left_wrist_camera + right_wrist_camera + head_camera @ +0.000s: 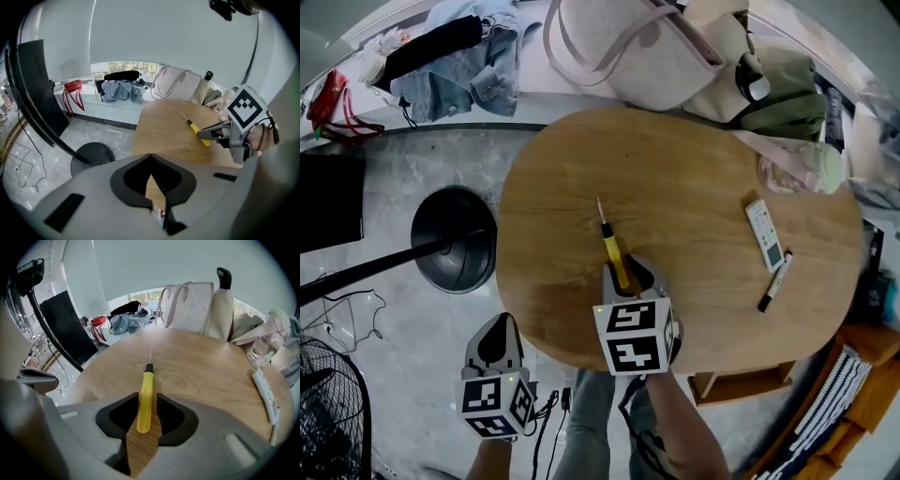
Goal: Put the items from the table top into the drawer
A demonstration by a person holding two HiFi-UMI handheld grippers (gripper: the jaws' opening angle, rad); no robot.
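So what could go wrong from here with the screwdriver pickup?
1. The right gripper grips the yellow screwdriver only on the handle's rear half, so the long front could droop or twist out on lifting.
2. Its thin shaft lies flat on the wooden table; dragging rather than lifting may scratch the wood.
3. The left gripper hangs shut beside the table, and no open drawer shows.

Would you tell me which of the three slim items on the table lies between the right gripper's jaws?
The yellow screwdriver; the white remote and the black-and-white pen lie well away from it.
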